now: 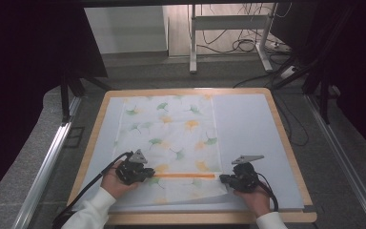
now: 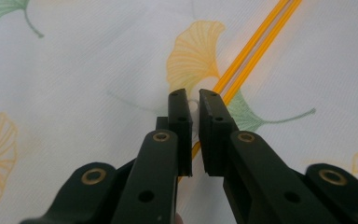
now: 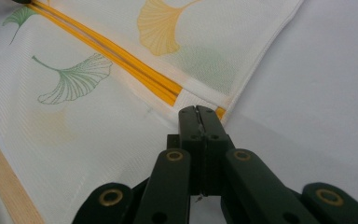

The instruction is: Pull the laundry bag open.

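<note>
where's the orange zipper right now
In the high view the orange zipper runs across the near end of the leaf-print bag, between the left gripper and right gripper.

Mesh bag (image 1: 171,138): thin white cloth, fine woven mesh, matt, printed with green and yellow leaves (slightly see-through).
Zipper (image 1: 183,175): orange tape, smooth, faintly glossy.
Left tongs (image 2: 195,135): black plastic, matt, with brass-coloured metal rivets.
Right tongs (image 3: 198,140): same black matt plastic, brass-coloured rivets.
Tabletop (image 1: 248,129): pale grey-blue sheet, smooth and matt, framed by a light wood rim.
Sleeve (image 1: 93,212): white cloth, soft-looking.
Floor (image 1: 333,181): grey, rough, carpet-like.
</note>
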`<state>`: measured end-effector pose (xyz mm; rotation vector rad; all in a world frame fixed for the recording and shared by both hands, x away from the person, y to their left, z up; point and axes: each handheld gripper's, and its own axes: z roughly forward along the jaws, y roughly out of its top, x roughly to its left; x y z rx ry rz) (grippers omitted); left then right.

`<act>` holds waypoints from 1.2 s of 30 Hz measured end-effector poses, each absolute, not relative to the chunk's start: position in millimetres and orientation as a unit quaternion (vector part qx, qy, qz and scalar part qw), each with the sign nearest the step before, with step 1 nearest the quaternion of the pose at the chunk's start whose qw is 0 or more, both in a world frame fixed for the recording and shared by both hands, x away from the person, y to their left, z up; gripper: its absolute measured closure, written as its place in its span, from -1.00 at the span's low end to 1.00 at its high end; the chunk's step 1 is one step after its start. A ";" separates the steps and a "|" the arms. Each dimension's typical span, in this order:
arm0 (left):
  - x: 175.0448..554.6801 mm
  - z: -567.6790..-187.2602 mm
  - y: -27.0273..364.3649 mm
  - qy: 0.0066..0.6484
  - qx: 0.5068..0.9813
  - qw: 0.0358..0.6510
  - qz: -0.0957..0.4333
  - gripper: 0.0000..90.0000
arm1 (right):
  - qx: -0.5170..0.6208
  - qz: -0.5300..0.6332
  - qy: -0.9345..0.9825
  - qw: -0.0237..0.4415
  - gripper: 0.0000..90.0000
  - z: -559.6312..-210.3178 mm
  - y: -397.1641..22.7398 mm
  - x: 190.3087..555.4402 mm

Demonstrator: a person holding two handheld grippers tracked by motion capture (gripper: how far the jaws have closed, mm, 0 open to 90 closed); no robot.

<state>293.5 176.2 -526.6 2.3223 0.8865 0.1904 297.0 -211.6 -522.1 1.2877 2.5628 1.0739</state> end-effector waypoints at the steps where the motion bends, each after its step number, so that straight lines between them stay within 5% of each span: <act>1: 293.0 -526.5 177.9 0.337 0.883 0.319 0.071 0.88 | 0.420 0.351 0.836 0.038 0.99 -522.2 -211.7 297.1; 36: 279.3 -527.9 225.3 0.376 0.870 0.309 0.084 0.88 | 0.417 0.351 0.837 0.040 0.99 -522.1 -211.6 297.1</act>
